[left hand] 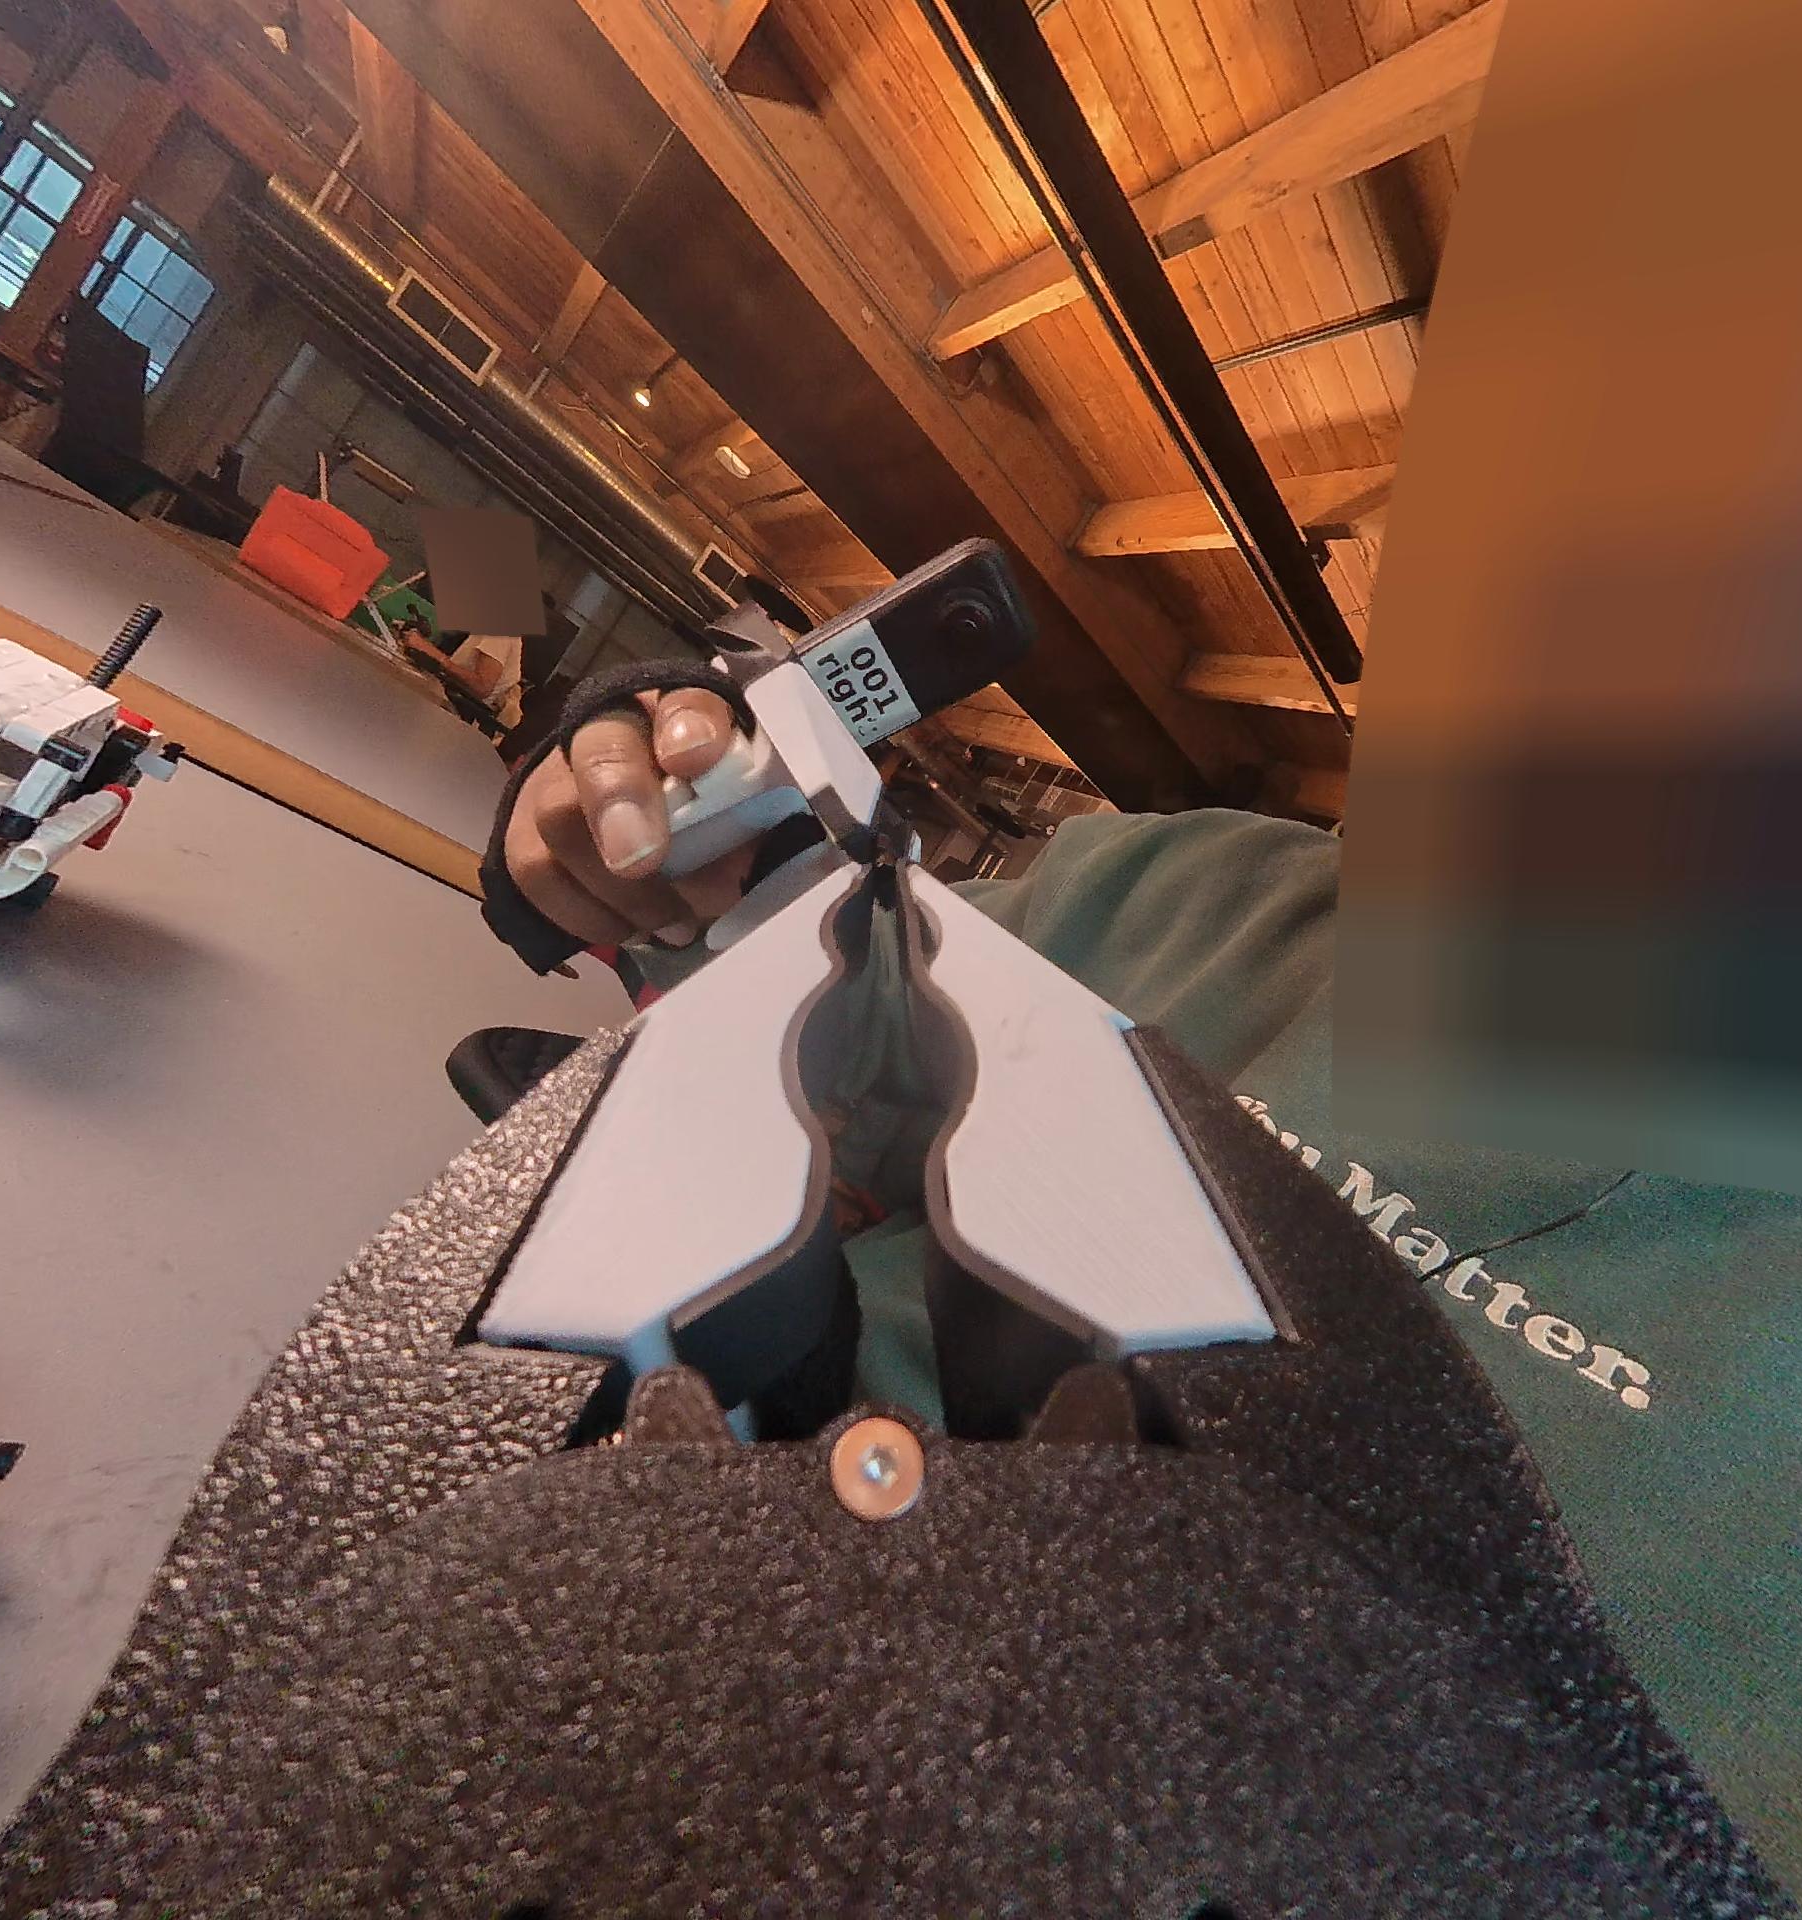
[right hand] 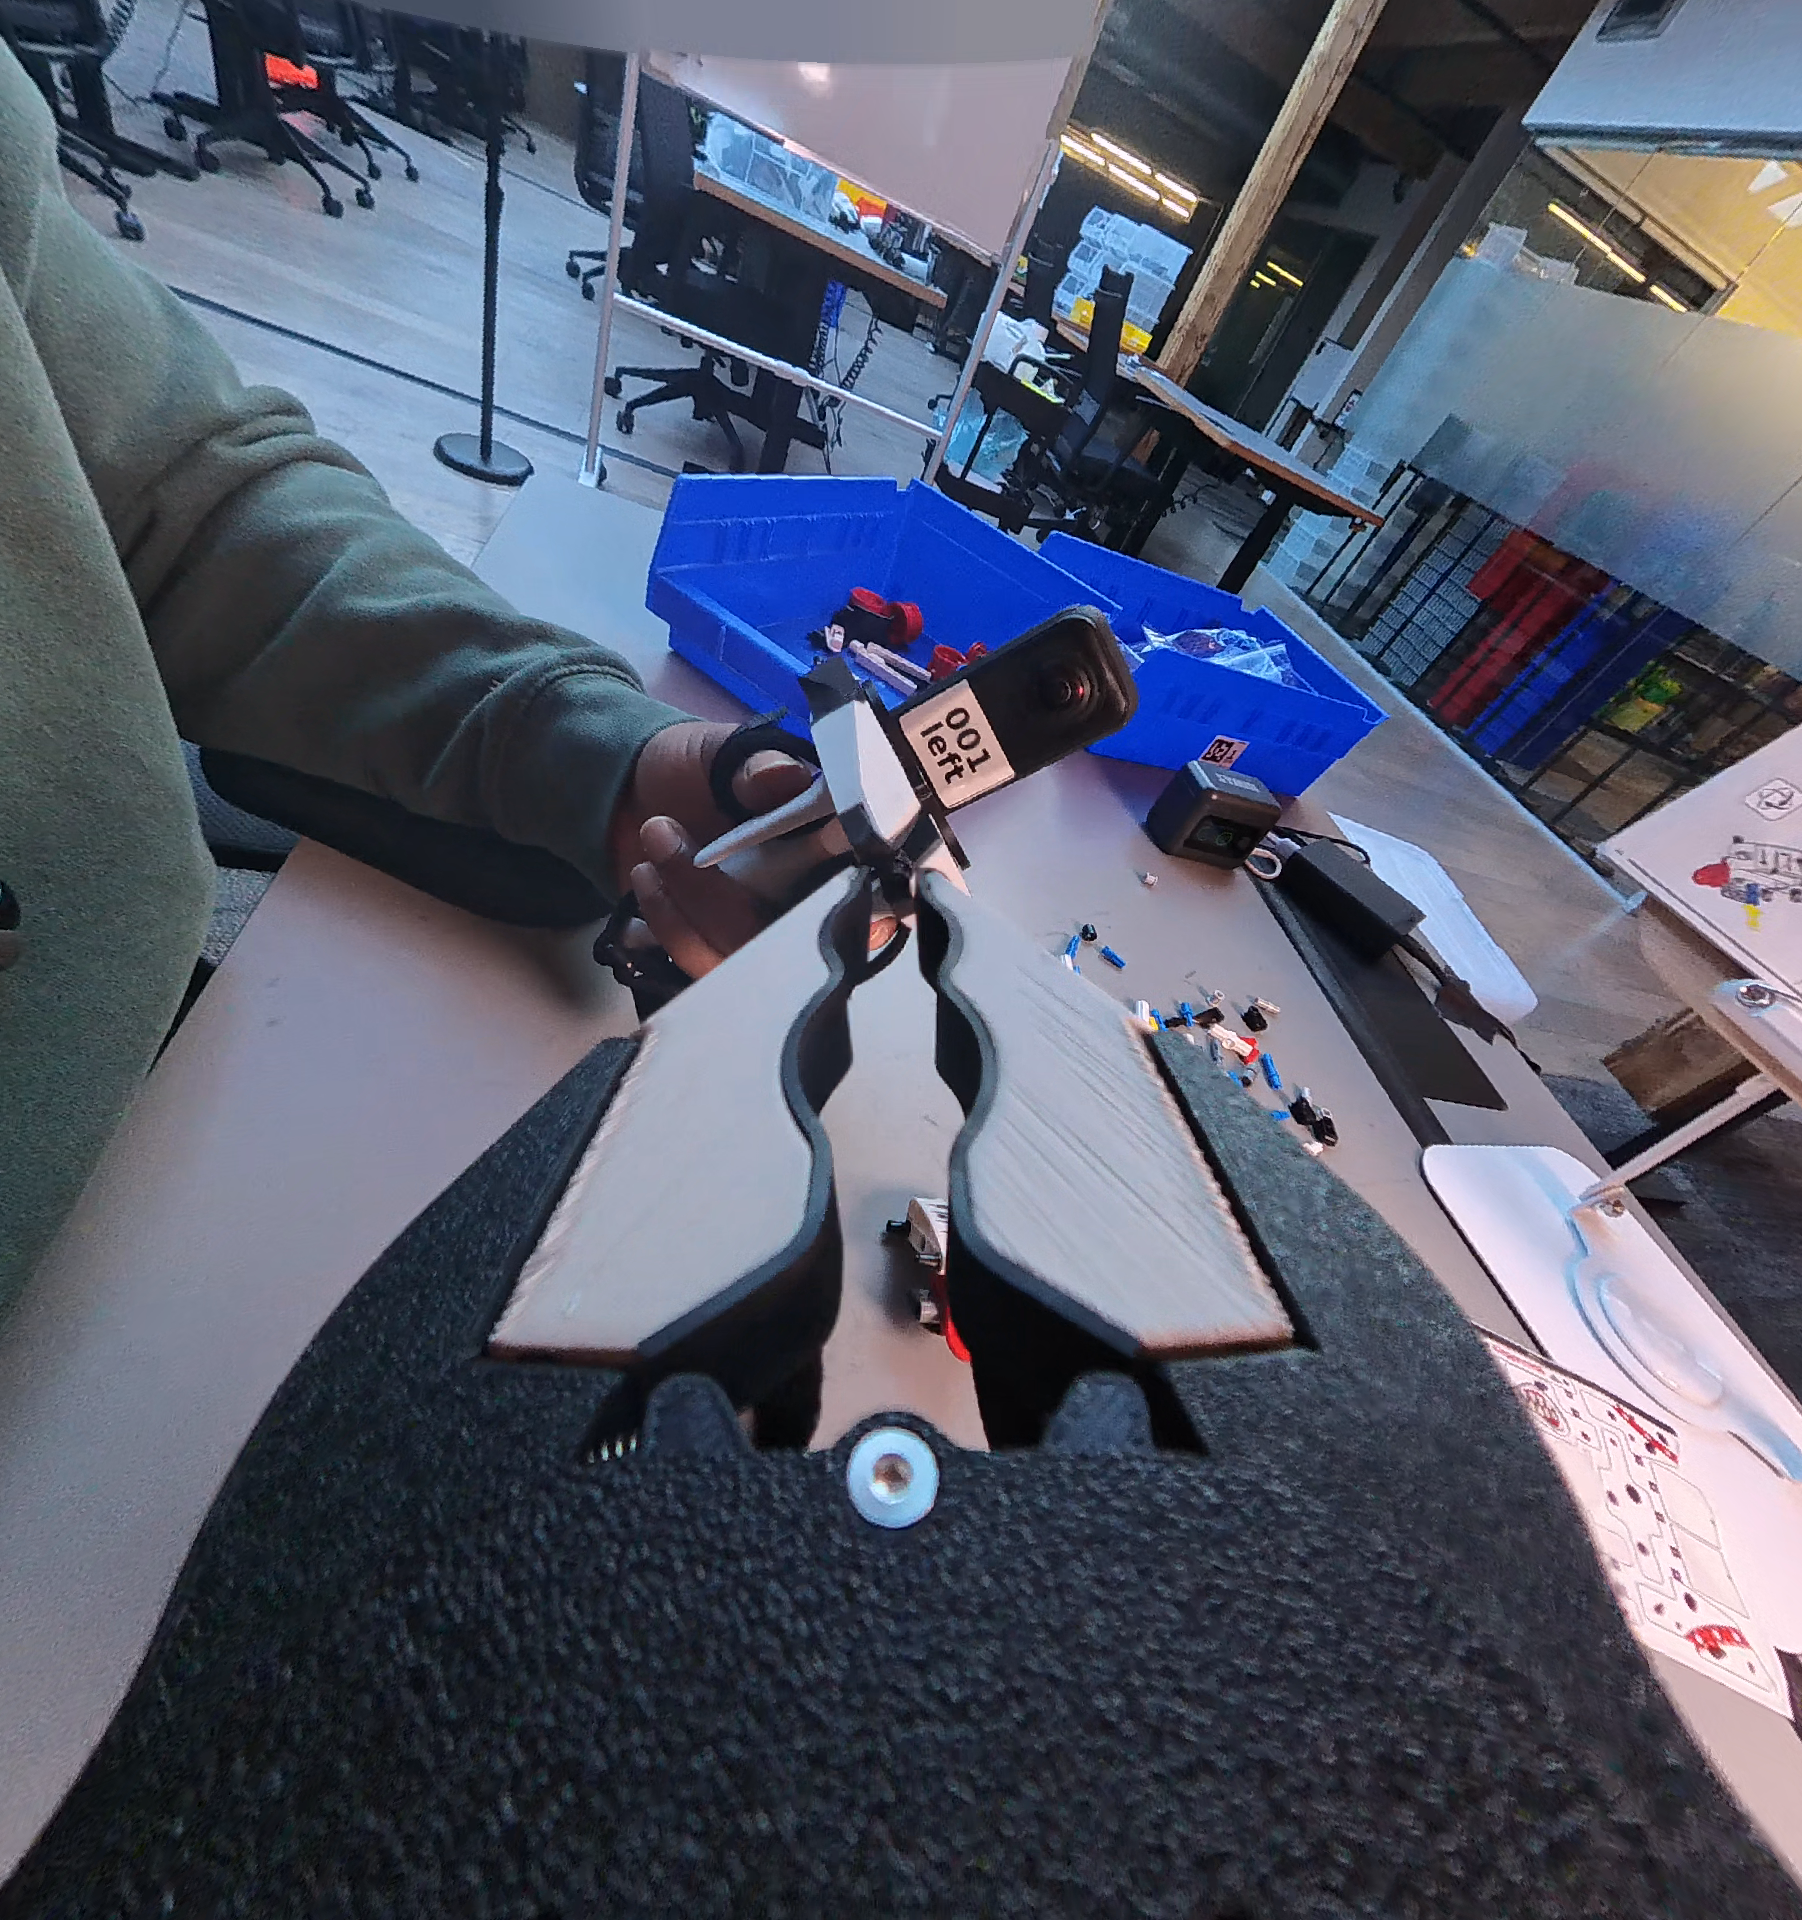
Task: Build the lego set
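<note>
My left gripper (left hand: 882,875) and right gripper (right hand: 893,883) point at each other tip to tip above the grey table (right hand: 357,1060). Both have their jaws nearly closed on a small black Lego piece (left hand: 881,860) held between the two tips; it also shows in the right wrist view (right hand: 889,868). The right gripper (left hand: 855,826) shows just beyond my left tips, held by a gloved hand (left hand: 585,821). The left gripper (right hand: 881,821) shows likewise. A partly built white, red and black Lego model (left hand: 35,769) stands on the table at far left.
Two blue bins (right hand: 772,582) (right hand: 1250,717) with parts stand at the table's far side. Several loose small pieces (right hand: 1229,1039) lie to the right. A small black camera (right hand: 1214,816), an instruction booklet (right hand: 1770,862) on a stand and a sticker sheet (right hand: 1655,1538) are at right. Left and right tips are no more than a few centimetres apart.
</note>
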Tool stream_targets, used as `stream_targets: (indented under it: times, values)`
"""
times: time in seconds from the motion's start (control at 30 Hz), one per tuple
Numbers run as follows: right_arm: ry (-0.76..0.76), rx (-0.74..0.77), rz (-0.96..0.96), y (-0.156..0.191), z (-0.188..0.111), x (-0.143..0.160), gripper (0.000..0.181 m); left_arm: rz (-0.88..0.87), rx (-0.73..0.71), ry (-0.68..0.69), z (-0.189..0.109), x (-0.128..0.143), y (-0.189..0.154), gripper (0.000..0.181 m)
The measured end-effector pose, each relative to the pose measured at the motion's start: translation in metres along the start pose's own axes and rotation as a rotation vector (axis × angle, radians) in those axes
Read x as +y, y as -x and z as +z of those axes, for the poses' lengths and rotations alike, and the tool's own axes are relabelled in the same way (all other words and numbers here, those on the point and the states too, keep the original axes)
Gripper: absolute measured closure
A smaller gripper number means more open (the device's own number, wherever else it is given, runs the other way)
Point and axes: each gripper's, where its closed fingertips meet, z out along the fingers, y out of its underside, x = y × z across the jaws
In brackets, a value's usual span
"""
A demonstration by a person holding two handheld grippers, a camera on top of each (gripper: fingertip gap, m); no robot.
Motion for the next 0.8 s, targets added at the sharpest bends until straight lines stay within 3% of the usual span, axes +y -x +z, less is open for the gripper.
stream_targets:
  times: [0.17,0.27,0.33,0.4,0.43,0.6,0.8]
  values:
    - [0.019,-0.021,-0.003,0.000,-0.001,0.002,0.177,-0.011,-0.008,0.006,0.000,0.002,0.003,0.177]
    - [0.129,-0.054,0.010,-0.003,-0.001,0.016,0.178,0.004,-0.099,0.048,-0.002,0.004,0.015,0.175]
    - [0.327,-0.191,0.043,0.009,-0.005,0.046,0.177,0.114,-0.319,0.216,-0.016,0.016,0.041,0.160]
    - [0.543,-0.303,0.014,0.021,-0.009,0.087,0.177,0.279,-0.610,0.508,-0.047,0.040,0.075,0.153]
    - [0.637,-0.362,0.001,0.030,-0.011,0.104,0.177,0.322,-0.666,0.601,-0.055,0.052,0.082,0.152]
    - [0.809,-0.519,-0.074,0.054,-0.005,0.142,0.177,0.343,-0.698,0.842,-0.055,0.104,0.096,0.151]
    - [0.877,-0.571,-0.102,0.059,-0.004,0.155,0.177,0.376,-0.715,0.948,-0.057,0.124,0.105,0.153]
